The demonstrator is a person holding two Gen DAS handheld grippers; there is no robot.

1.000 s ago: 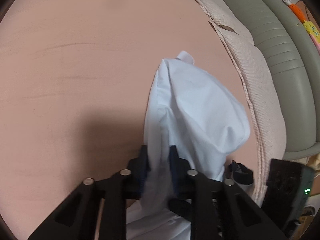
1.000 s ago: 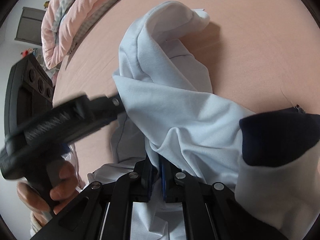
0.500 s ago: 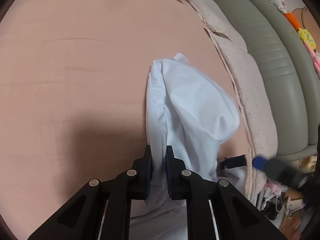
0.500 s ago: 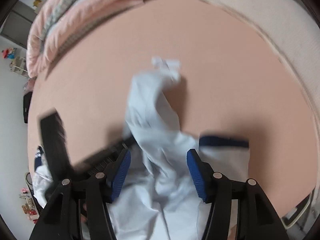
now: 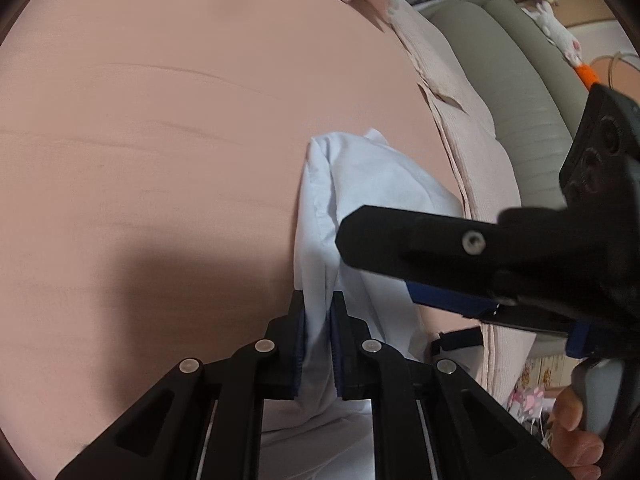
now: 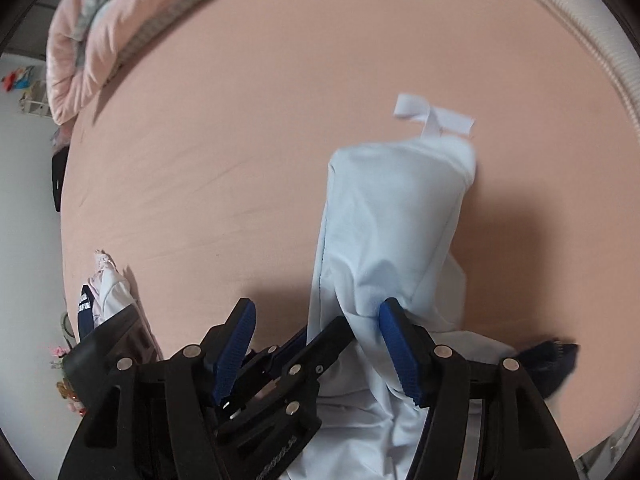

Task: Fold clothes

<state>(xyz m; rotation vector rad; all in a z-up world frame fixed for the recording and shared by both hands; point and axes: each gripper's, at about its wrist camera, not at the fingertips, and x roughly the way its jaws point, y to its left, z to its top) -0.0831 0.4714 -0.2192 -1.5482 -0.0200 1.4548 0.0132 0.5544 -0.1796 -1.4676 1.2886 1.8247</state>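
The garment (image 6: 384,232) lies on the bed (image 6: 240,140), a quilt (image 6: 92,32) behind it.

Home bedroom, pink-sheeted bed (image 6: 280,120), rumpled pink quilt (image 6: 92,32), padded headboard (image 5: 520,92), soft toys (image 5: 560,36)

A pale blue-white garment (image 6: 384,232) with a navy cuff (image 6: 556,356) hangs bunched lengthwise, its far end resting on the pink bed (image 6: 240,128).

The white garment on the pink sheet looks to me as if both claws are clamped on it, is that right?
Not quite: only the left claw is clamped on the white garment, as the left wrist view shows. The right claw stands open, its jaws opening and its pads not pressing the cloth, as the right wrist view shows. The garment does lie on the pink sheet.
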